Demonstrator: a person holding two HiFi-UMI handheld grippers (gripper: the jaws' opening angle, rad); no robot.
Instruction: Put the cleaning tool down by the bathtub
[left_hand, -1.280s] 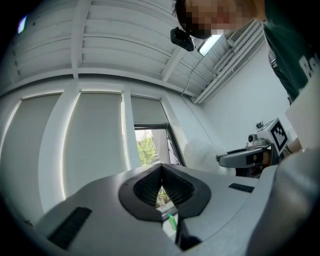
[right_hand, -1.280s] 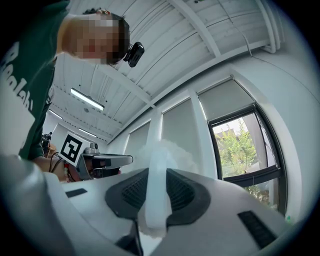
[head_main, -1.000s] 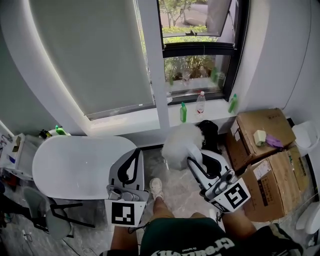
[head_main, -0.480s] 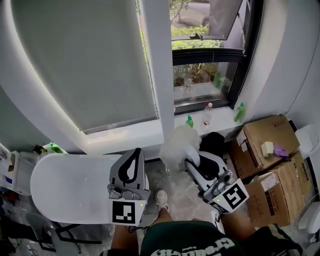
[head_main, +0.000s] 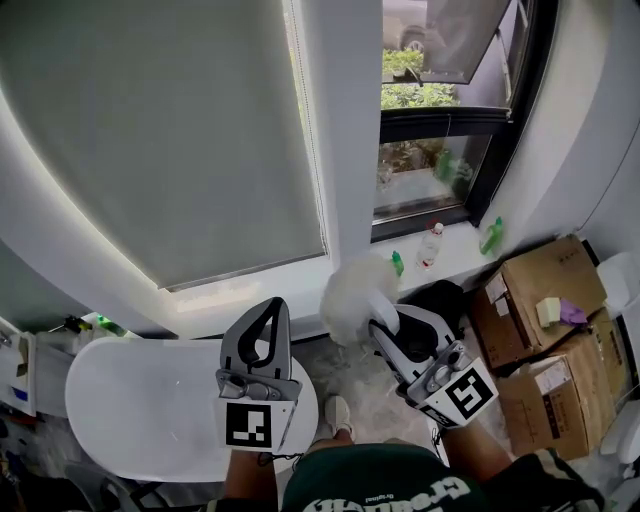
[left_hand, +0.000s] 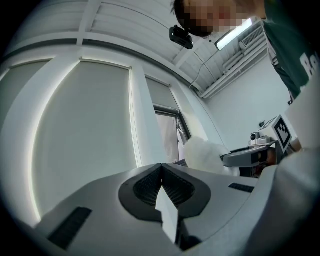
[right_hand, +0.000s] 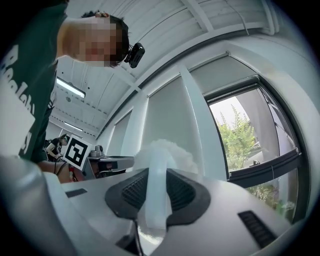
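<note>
Two grey plastic grippers are held out level toward a curved white wall. The right gripper (head_main: 380, 310) is clenched on the cleaning tool (head_main: 352, 288), a duster with a round, fluffy white head. The left gripper (head_main: 272, 303) has its jaws pressed together on nothing. The tool's head hangs above the floor, just right of the bathtub (head_main: 140, 400) and near the foot of the window post.

The bathtub is a smooth white oval, low at the near left, with its right end under the left gripper. A flat grey blind (head_main: 170, 130) fills the left window. On the right, a dark-framed window (head_main: 440, 100) shows green leaves. A small green bottle (head_main: 397, 263) stands on the sill, and brown cardboard boxes (head_main: 540, 285) are stacked at the far right.

Only the head view shows the bathtub, bottle and boxes. The right gripper view shows the right gripper (right_hand: 156, 175) with ribbed black pads clamping a pale, translucent handle that runs up to the cleaning tool (right_hand: 170, 152). The left gripper view shows the left gripper (left_hand: 161, 167) with ribbed pads meeting at the tip, and the duster head away to its right.
</note>
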